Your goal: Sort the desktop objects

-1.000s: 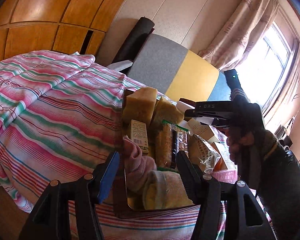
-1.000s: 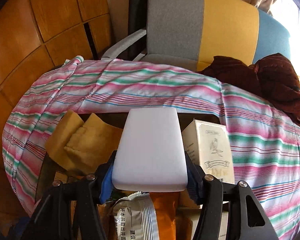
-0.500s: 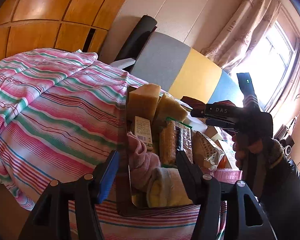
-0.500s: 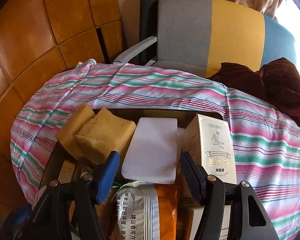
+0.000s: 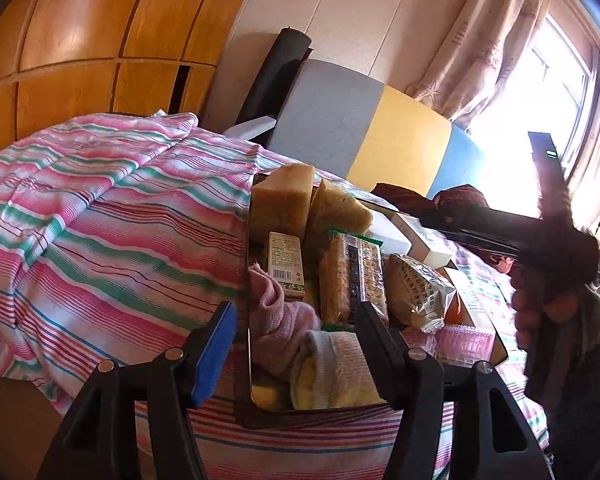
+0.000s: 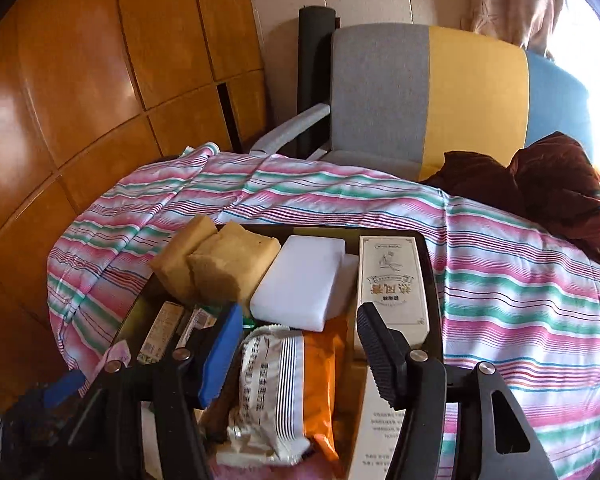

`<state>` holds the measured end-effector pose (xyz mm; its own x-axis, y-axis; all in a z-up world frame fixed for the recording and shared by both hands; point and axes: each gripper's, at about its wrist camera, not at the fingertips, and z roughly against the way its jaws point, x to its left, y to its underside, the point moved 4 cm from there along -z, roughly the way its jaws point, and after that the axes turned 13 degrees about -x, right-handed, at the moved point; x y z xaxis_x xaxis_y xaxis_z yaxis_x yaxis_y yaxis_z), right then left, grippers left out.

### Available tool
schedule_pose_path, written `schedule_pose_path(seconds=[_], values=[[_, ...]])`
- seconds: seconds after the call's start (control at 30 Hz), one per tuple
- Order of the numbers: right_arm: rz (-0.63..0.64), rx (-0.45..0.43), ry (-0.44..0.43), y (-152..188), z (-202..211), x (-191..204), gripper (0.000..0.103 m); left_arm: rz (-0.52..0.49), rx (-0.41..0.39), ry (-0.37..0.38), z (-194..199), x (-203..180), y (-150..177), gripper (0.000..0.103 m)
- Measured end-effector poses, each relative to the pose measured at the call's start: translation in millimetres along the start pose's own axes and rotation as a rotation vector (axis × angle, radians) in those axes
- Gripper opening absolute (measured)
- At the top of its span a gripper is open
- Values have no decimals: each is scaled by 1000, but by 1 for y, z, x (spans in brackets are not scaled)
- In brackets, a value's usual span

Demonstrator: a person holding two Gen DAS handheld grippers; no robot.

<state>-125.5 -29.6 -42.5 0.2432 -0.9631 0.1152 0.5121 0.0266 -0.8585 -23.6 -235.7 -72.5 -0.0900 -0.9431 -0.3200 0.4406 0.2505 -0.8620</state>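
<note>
White foam block (image 6: 300, 284) lies in the dark tray (image 6: 430, 256) just ahead of the right hand-held gripper (image 6: 300, 344), whose fingers are spread with nothing between them, between two tan sponges (image 6: 216, 264) to its left and a cream carton (image 6: 392, 280) to its right. Left hand-held gripper (image 5: 296, 340) is likewise spread, its fingers straddling the tray's near corner over a pink cloth (image 5: 280, 320), on the striped-cloth surface (image 5: 120, 240).
</note>
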Motion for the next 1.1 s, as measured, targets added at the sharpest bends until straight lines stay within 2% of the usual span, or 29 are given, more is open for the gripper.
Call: schedule_pose_path(seconds=[0.17, 0.3, 0.47, 0.57, 0.7, 0.87, 1.0, 1.1], values=[[0, -71, 55, 22, 42, -7, 69, -72, -6, -60, 3, -22, -6, 63], [-24, -99, 124, 37, 66, -15, 87, -126, -4, -120, 6, -39, -11, 66], [-81, -107, 190, 51, 86, -21, 100, -129, -1, -147, 17, -56, -16, 66], [-86, -132, 204, 56, 100, -14, 102, -138, 7, -136, 27, -66, -12, 67], [-47, -170, 205, 61, 118, 2, 103, -212, -2, -139, 41, -80, -6, 67], [-5, -195, 249, 61, 132, 12, 103, -215, -57, -138, 57, -89, -10, 67], [26, -203, 280, 63, 135, 15, 103, -269, -134, -197, 68, -100, -15, 67], [27, -191, 278, 66, 133, 14, 103, -301, -148, -239, 69, -103, -17, 67]])
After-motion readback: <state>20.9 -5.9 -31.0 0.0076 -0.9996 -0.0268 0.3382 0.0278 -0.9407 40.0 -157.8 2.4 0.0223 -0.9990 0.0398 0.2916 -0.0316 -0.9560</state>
